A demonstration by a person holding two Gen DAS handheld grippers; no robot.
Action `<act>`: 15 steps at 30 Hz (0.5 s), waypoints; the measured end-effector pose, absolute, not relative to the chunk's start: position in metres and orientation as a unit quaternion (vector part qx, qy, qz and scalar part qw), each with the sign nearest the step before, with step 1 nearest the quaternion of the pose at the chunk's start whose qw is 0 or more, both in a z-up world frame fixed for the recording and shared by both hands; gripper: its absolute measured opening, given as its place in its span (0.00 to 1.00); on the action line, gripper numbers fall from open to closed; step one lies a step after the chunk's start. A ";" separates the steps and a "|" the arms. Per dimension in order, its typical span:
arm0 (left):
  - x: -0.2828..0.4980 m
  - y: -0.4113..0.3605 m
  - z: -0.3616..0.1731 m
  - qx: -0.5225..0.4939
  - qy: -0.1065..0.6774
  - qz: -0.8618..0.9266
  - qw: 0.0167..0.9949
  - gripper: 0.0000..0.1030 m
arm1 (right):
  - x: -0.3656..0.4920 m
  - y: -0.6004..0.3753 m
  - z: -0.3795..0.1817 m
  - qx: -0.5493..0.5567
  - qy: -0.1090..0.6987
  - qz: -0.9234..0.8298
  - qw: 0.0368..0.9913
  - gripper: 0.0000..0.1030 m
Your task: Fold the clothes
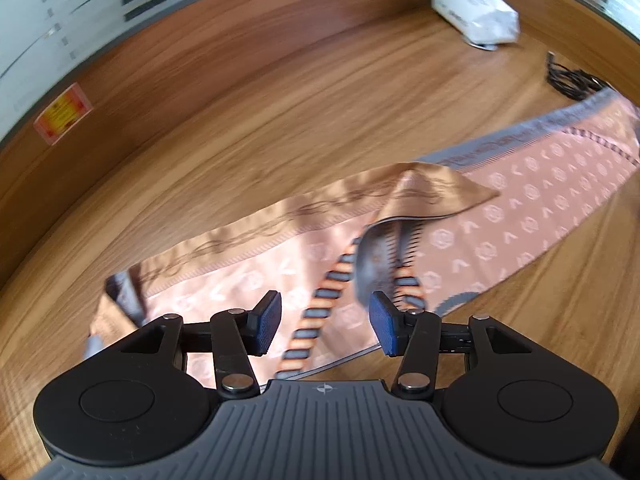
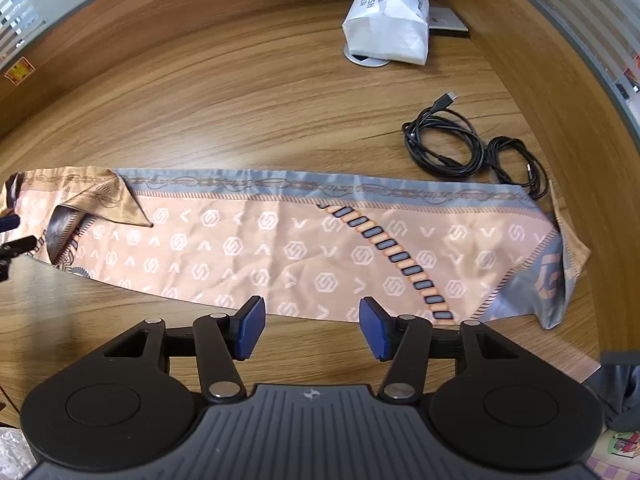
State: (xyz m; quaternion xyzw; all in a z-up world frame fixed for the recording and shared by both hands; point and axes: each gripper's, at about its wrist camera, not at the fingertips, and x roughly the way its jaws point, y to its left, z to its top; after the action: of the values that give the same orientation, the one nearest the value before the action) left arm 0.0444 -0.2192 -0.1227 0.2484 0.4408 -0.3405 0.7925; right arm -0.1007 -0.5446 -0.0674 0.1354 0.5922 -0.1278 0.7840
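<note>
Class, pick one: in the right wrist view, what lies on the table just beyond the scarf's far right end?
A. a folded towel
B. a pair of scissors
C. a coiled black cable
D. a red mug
C: a coiled black cable lies on the table just past the scarf.

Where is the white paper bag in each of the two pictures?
Left wrist view: the white paper bag lies far up at the right, blurred, on the table.
Right wrist view: the bag stands at top centre-right.
Shared landmark: the black cable beside the scarf.
</note>
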 end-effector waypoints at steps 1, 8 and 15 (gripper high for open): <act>0.043 -0.223 -0.124 0.250 0.440 -0.345 0.790 0.51 | -0.101 -0.544 -0.068 0.137 0.592 -0.127 0.784 0.58; 0.043 -0.243 -0.135 0.253 0.450 -0.351 0.781 0.51 | -0.104 -0.539 -0.069 0.152 0.589 -0.124 0.784 0.59; 0.047 -0.255 -0.148 0.261 0.470 -0.342 0.771 0.20 | -0.106 -0.534 -0.064 0.152 0.585 -0.120 0.787 0.60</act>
State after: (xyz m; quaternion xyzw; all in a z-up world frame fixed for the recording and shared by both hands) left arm 0.0465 -0.2554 -0.1478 0.2607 0.4704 -0.3421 0.7705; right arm -0.1058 -0.5343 -0.0642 0.1515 0.5853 -0.1198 0.7875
